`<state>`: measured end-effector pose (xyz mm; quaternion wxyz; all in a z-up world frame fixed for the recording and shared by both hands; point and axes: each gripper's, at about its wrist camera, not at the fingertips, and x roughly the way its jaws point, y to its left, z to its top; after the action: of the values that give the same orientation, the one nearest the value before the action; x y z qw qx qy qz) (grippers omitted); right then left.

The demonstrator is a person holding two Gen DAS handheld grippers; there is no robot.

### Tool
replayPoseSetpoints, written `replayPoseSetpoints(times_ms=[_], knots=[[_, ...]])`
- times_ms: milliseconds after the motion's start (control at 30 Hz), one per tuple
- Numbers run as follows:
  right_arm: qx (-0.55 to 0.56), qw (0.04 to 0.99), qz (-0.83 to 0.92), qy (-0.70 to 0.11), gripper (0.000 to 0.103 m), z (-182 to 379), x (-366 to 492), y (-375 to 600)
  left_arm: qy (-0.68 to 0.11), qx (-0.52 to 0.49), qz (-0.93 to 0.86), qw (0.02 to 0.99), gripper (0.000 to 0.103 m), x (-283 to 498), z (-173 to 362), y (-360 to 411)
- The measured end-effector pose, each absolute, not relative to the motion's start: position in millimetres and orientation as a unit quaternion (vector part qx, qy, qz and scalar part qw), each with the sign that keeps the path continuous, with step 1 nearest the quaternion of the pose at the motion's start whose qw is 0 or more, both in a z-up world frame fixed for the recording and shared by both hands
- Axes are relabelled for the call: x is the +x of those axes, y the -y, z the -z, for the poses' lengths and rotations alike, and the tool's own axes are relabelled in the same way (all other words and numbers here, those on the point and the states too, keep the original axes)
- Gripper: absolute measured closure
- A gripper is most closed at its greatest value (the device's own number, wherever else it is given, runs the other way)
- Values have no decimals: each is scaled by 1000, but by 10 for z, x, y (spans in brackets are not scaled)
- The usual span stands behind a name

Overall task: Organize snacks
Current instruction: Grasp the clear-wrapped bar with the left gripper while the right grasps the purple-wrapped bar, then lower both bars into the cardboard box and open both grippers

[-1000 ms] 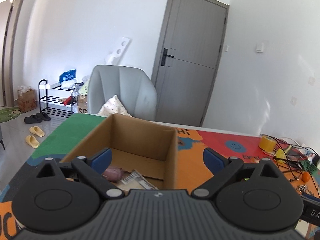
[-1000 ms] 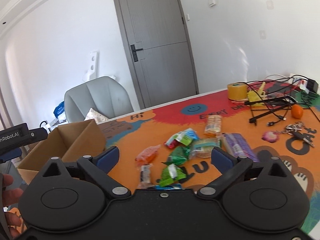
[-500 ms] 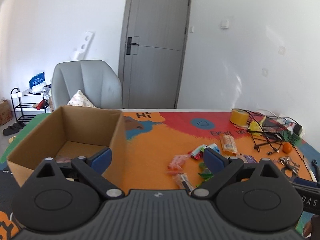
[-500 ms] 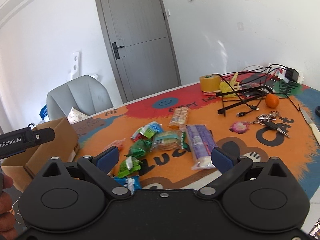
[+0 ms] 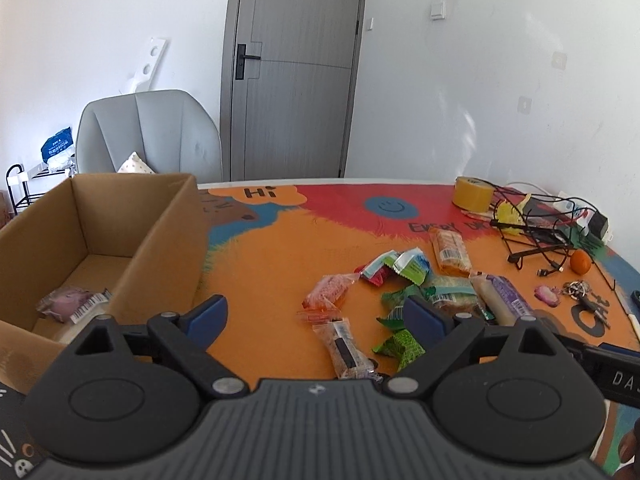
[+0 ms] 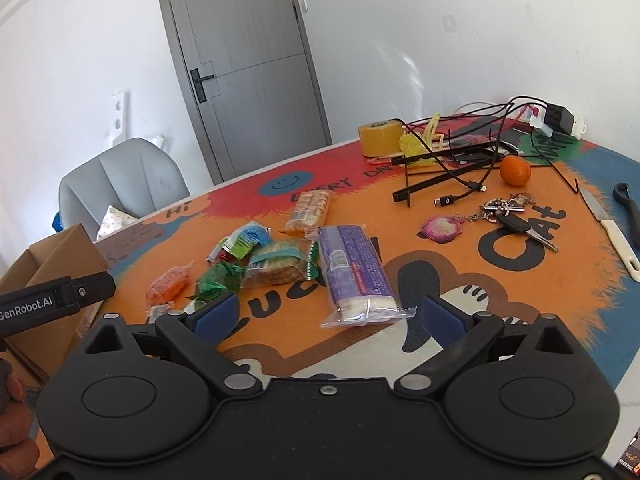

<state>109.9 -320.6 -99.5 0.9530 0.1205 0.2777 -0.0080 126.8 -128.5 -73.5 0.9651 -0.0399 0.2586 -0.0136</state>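
An open cardboard box (image 5: pixel 160 236) stands at the table's left with a pink-wrapped snack (image 5: pixel 66 302) inside. Several loose snacks lie on the orange mat: a red packet (image 5: pixel 330 290), a clear packet with a dark bar (image 5: pixel 344 346), green packets (image 5: pixel 400 344), an orange cracker pack (image 5: pixel 450 250) and a long purple pack (image 6: pixel 354 270). My left gripper (image 5: pixel 316 316) is open and empty, hovering just short of the clear packet. My right gripper (image 6: pixel 328 314) is open and empty, with the purple pack's near end between its fingertips in the view.
A tape roll (image 6: pixel 380 138), tangled black cables (image 6: pixel 452 160), an orange fruit (image 6: pixel 515 170), keys (image 6: pixel 506 216) and a white-handled knife (image 6: pixel 610 232) crowd the table's right side. A grey chair (image 5: pixel 146 136) stands behind the box. A hand (image 6: pixel 16 420) shows at the left edge.
My left gripper has swung right from the box towards the snack pile. My right gripper has moved right and closer to the purple pack. Both stay open.
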Motion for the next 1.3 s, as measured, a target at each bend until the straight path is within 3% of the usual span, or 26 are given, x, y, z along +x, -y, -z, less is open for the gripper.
replayPoseSetpoints(times_ms=[433, 500, 733, 800, 867, 1033, 1133, 1233, 1300], knots=[[114, 945, 21, -305, 6, 1093, 1451, 3227, -311, -49, 5, 949, 22, 1572, 1028, 1338], [111, 944, 21, -309, 7, 1113, 1493, 3224, -321, -50, 3, 946, 34, 1604, 1063, 1337], [101, 942, 18, -320, 7, 1161, 1625, 3184, -337, -53, -3, 940, 53, 1655, 1149, 1332], [98, 941, 21, -324, 7, 1174, 1661, 3170, -337, -54, -6, 940, 71, 1652, 1151, 1334], [102, 940, 22, -325, 10, 1187, 1693, 3166, -338, -68, -3, 939, 83, 1654, 1145, 1311], [93, 938, 22, -334, 16, 1225, 1798, 3125, -338, -73, 1, 938, 85, 1615, 1140, 1290], [77, 937, 23, -340, 30, 1257, 1818, 3089, -334, -73, 1, 940, 86, 1572, 1121, 1275], [65, 939, 23, -337, 58, 1255, 1751, 3061, -325, -74, -4, 943, 86, 1518, 1085, 1245], [75, 939, 15, -335, 64, 1246, 1692, 3080, -322, -78, -6, 943, 86, 1488, 1074, 1213]])
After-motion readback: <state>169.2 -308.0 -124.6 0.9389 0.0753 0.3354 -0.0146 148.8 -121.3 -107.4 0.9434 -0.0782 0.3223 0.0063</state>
